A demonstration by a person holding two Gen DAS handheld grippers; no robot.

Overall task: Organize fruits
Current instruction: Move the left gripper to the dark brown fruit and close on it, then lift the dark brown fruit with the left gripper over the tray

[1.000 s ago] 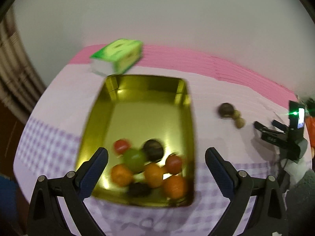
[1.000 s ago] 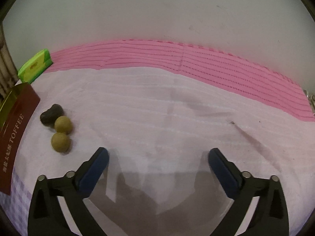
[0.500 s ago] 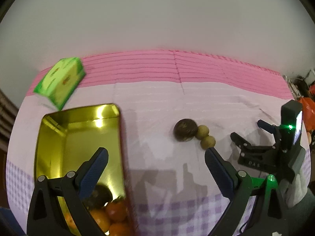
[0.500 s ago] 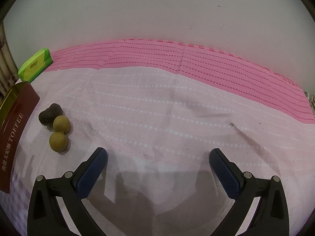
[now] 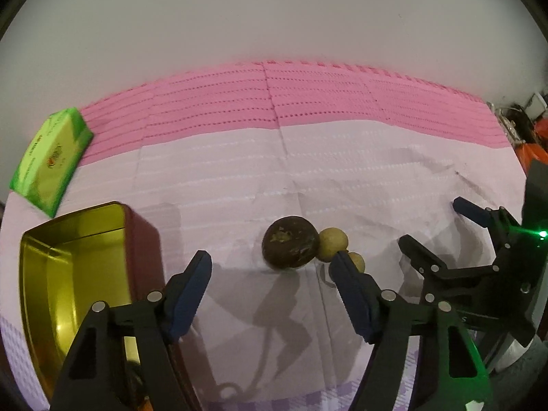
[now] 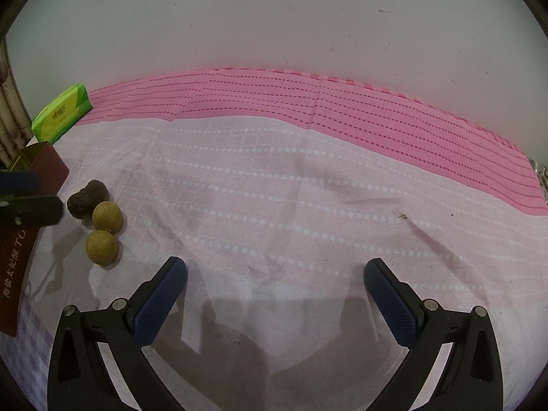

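Note:
A dark brown wrinkled fruit (image 5: 289, 246) lies on the pink cloth, touching a small tan round fruit (image 5: 333, 244); a second tan fruit (image 5: 357, 261) peeks from behind my left finger. My left gripper (image 5: 270, 274) is open, its fingertips just short of the dark fruit. The gold tin (image 5: 61, 274) stands to the left. My right gripper (image 6: 274, 281) is open and empty over bare cloth; in its view the dark fruit (image 6: 88, 199) and two tan fruits (image 6: 107, 215) (image 6: 101, 247) lie at the left beside the tin's red wall (image 6: 20, 250).
A green tissue pack (image 5: 51, 159) lies at the back left by the wall. The right gripper (image 5: 441, 233) shows at the right of the left wrist view. Clutter sits off the table's far right edge (image 5: 527, 126).
My left gripper has swung right from above the tin with its fruits to the three loose fruits and closed in on the dark one. My right gripper has barely moved.

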